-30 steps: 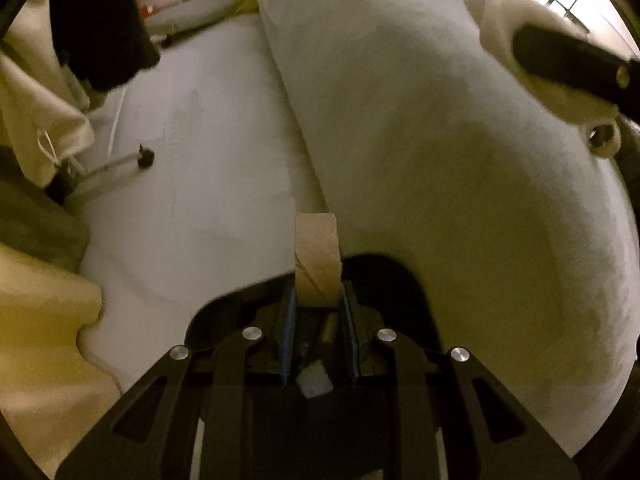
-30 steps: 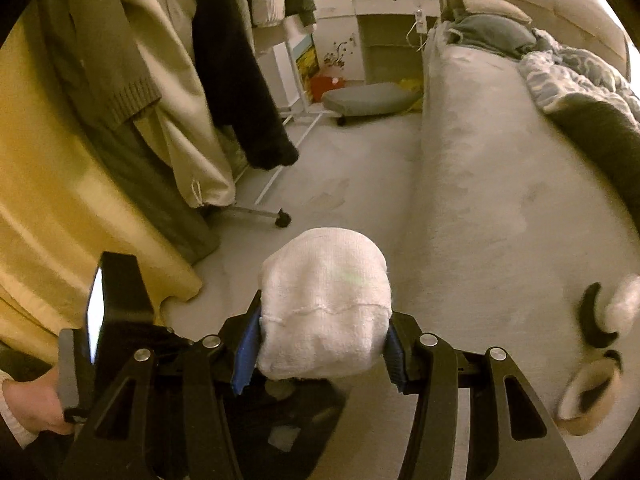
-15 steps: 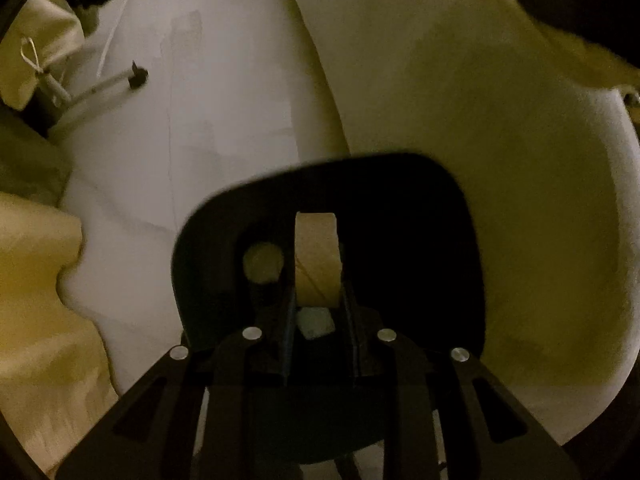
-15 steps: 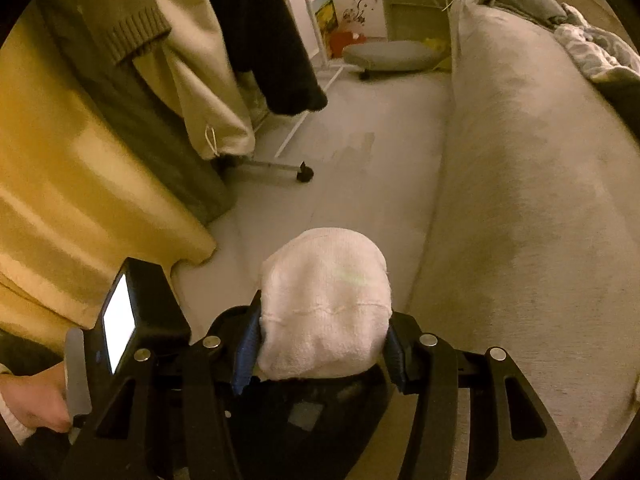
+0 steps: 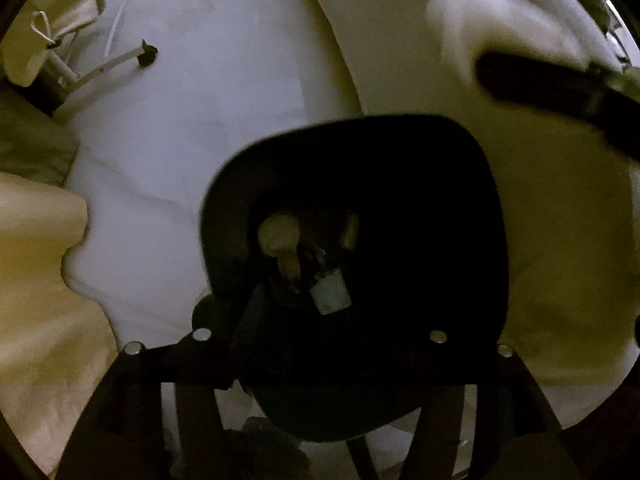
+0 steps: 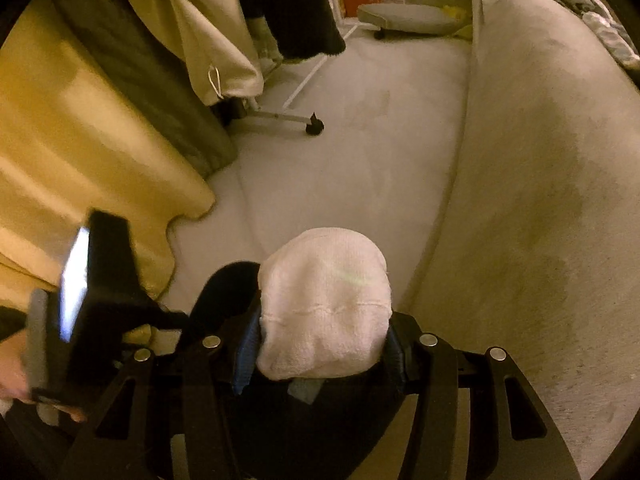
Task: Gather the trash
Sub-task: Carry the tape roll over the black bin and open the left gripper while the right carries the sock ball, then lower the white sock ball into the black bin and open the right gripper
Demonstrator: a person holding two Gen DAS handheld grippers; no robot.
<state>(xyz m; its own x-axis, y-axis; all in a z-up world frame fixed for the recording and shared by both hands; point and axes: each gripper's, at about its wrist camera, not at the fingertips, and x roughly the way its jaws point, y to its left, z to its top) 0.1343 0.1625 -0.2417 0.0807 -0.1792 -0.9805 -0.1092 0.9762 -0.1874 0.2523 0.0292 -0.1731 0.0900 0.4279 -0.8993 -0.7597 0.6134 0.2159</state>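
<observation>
The left gripper (image 5: 320,312) pointed almost straight down over the round black trash bin (image 5: 420,152). Its fingers had just been opening, and nothing was between them now; pale scraps (image 5: 280,236) lay inside the bin directly below. The right gripper (image 6: 322,344), just beside the bin and above its rim, clamped a white knitted sock-like bundle (image 6: 324,304), its long axis pointing forward.

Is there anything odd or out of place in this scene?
One thing: the right gripper is shut on a white knitted bundle that looks like a sock, by the black bin. Clothing seems odd as trash. Nothing looks spilled.
</observation>
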